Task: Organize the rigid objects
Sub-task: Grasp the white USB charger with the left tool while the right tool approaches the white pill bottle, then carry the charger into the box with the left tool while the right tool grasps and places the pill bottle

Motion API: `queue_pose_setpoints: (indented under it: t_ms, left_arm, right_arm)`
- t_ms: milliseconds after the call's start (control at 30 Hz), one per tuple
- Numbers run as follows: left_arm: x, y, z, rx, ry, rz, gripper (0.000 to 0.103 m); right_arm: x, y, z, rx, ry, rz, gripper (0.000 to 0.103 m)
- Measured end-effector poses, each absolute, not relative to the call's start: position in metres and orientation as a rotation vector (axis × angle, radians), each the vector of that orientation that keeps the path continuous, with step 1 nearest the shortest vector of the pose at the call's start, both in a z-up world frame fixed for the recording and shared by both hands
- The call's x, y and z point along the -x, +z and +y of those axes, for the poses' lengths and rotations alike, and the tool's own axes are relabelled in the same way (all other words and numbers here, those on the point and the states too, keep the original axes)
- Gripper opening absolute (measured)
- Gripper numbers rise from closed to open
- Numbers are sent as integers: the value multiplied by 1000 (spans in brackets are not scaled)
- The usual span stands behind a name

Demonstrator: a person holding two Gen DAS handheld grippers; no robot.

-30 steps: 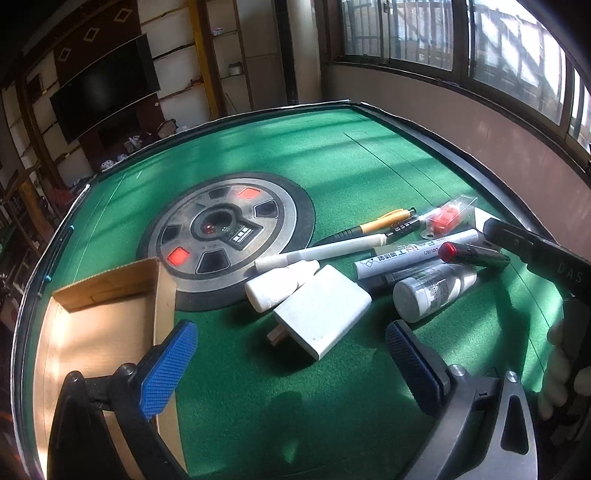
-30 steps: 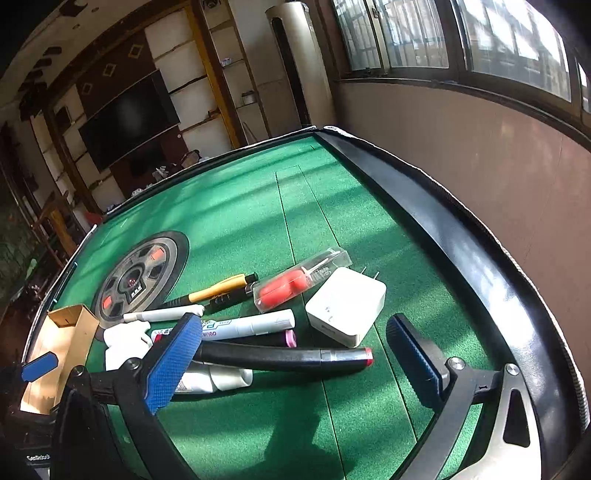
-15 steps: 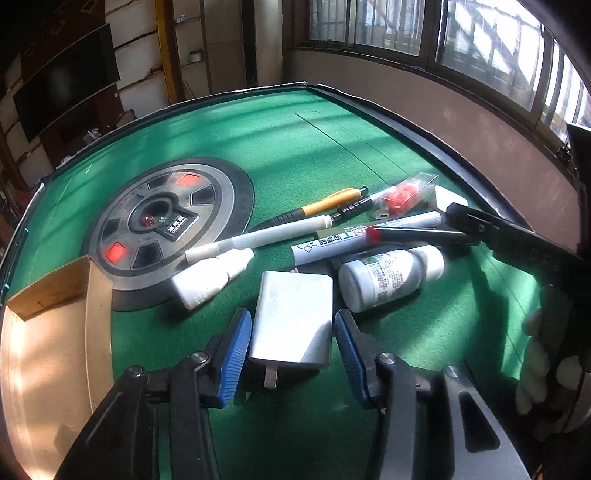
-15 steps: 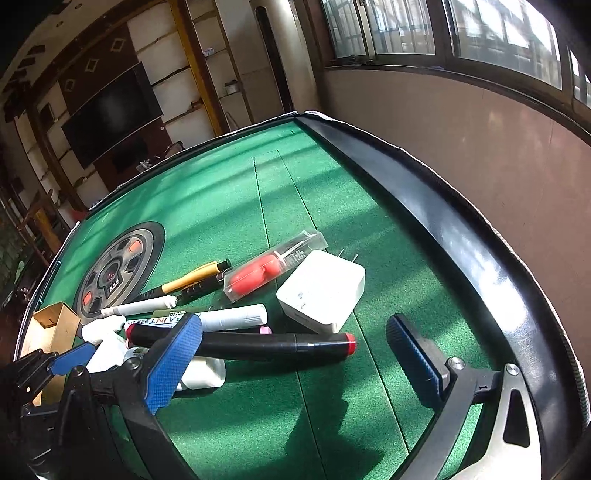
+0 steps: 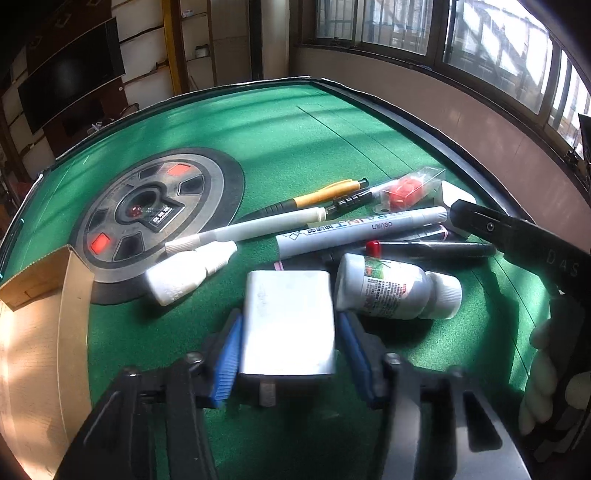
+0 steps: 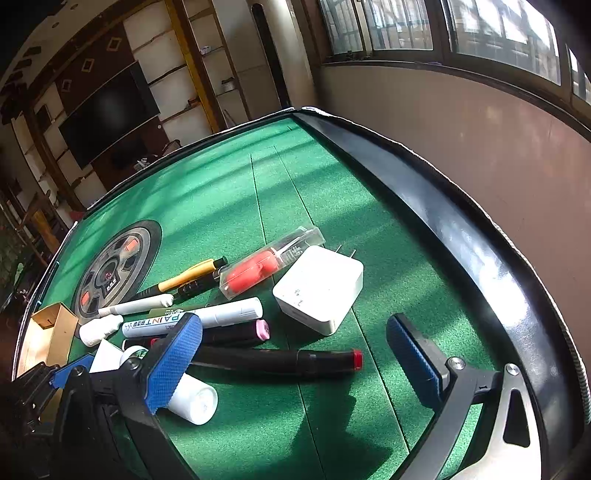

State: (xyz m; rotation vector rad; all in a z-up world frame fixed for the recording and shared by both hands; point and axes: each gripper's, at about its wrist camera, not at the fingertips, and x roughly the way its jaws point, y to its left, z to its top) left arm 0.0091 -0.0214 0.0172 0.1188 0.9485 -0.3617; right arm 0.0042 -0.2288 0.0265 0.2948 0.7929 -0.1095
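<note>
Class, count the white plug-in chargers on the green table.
2. One charger sits between the left claw pads; the other charger lies beside the clear case. None seem hidden.

A green felt desk (image 6: 229,192) with a black raised rim stood in a sunlit room. Beyond its far edge hung a dark television (image 6: 110,110) on a panelled wall, with pale shelves (image 6: 221,81) beside it. Barred windows (image 6: 461,26) ran along the pale wall to the desk's right.
</note>
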Motion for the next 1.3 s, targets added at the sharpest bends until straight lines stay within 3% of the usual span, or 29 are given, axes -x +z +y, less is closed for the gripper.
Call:
queue_pose_setpoints:
  t_ms: [567, 967, 1100, 1300]
  left_arm:
    - [25, 18, 12, 70, -345, 959, 49]
    - [111, 68, 95, 192, -318, 795, 49]
    - [121, 71, 111, 233, -321, 771, 49]
    - [128, 79, 122, 259, -319, 742, 49]
  right_arm:
    - [-8, 21, -229, -311, -92, 811, 100]
    - [6, 23, -240, -471, -9, 850, 100]
    - [9, 44, -209, -344, 100, 883, 100]
    - [3, 50, -134, 112, 168, 876, 97]
